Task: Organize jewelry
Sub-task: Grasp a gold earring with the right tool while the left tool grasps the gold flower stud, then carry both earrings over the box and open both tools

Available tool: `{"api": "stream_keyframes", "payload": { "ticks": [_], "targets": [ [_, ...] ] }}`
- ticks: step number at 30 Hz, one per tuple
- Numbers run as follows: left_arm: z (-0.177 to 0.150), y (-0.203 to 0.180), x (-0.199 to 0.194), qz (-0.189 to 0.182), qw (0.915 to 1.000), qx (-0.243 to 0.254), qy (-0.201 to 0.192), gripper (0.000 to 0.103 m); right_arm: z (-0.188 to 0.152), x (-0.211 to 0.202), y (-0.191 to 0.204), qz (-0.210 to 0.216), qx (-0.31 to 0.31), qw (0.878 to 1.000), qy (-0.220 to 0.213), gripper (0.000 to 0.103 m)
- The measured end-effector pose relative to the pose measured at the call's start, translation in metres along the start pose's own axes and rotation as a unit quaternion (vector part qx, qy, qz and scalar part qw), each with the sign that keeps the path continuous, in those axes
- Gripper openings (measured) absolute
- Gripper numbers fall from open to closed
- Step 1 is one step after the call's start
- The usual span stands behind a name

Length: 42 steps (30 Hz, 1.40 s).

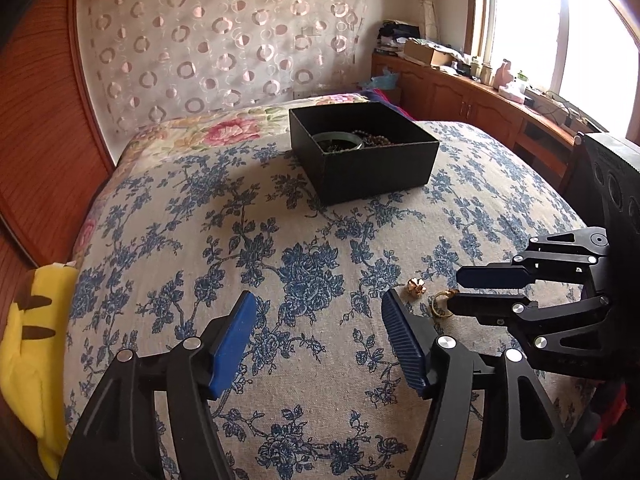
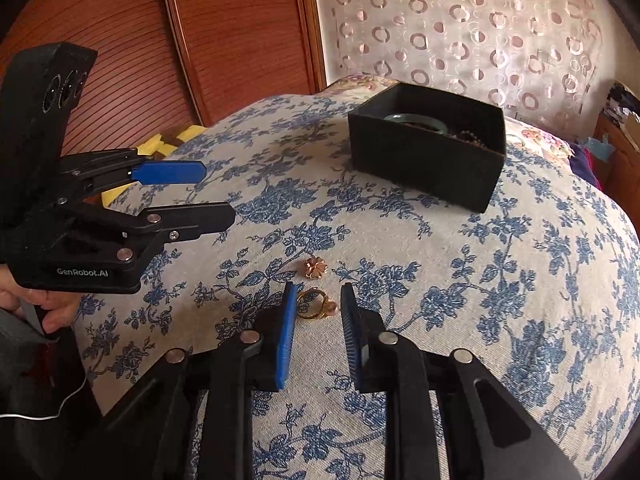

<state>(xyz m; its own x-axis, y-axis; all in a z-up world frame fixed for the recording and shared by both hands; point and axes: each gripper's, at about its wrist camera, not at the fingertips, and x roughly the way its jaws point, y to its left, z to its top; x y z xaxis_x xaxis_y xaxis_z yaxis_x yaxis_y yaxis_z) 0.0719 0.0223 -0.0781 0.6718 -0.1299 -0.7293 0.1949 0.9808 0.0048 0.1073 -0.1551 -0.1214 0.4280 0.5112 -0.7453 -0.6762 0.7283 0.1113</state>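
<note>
- Two hand-held grippers are in view, one per hand, both angled down over a bed cover (image 1: pixel 168 216) printed with blue flowers.
- One yellow plush (image 1: pixel 28 344) with dark stripes lies at the bed's edge, well to the left of the left gripper (image 1: pixel 316 320).
- The left gripper stands open, its two blue pads wide apart with only bare cloth between them. Part of the hand (image 2: pixel 52 308) that holds it shows below its body in the right wrist view.
- Two loose gold pieces lie on the cover, just to the right of the left gripper's tips.
- The first is one small flower-shaped gold piece (image 2: pixel 315 268), just ahead of the right gripper's left fingertip and apart from both grippers.
- The second is one gold ring (image 2: pixel 314 305) with a small knob on its side, lying flat on the cover.
- The right gripper (image 2: pixel 318 300) has its jaws narrowed but parted; the ring sits between its two fingertips, close to the left pad. I cannot tell whether that pad touches it, and the right pad is clear of it.
- One black open box (image 1: pixel 362 148) stands on the cover well ahead of both grippers, right of the left gripper's line.
- Inside the box are one green bangle (image 1: pixel 338 138) and some dark beads (image 1: pixel 374 138); the beads are too dim to count.
</note>
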Motion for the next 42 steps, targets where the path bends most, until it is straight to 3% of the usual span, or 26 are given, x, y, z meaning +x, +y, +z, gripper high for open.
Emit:
{"api": "stream_keyframes", "payload": {
  "ticks": [6, 8, 11, 22, 32, 42],
  "targets": [
    [-0.002, -0.004, 0.006, -0.006, 1.0000, 0.002, 0.006, 0.062, 0.004, 0.010, -0.004, -0.005, 0.011, 1.000, 0.016, 0.023],
    [-0.001, -0.006, 0.007, -0.008, 0.9999, 0.004, 0.006, 0.062, 0.004, 0.011, -0.004, -0.010, 0.011, 1.000, 0.021, 0.015],
    [0.000, -0.008, 0.011, -0.015, 0.9998, 0.004, 0.010, 0.062, 0.002, 0.010, -0.005, -0.010, 0.005, 1.000, 0.024, 0.012],
    [0.008, -0.039, 0.027, -0.059, 0.9976, 0.028, 0.022, 0.062, 0.002, -0.018, -0.036, -0.036, 0.028, 0.999, -0.004, 0.012],
    [0.007, -0.060, 0.045, -0.063, 0.9954, 0.058, 0.043, 0.014, 0.003, -0.031, -0.054, -0.050, 0.036, 0.998, -0.018, 0.012],
    [0.027, -0.050, 0.043, -0.061, 0.9965, 0.051, 0.028, 0.014, 0.016, -0.032, -0.060, -0.046, 0.037, 0.998, -0.028, 0.012]
  ]
}}
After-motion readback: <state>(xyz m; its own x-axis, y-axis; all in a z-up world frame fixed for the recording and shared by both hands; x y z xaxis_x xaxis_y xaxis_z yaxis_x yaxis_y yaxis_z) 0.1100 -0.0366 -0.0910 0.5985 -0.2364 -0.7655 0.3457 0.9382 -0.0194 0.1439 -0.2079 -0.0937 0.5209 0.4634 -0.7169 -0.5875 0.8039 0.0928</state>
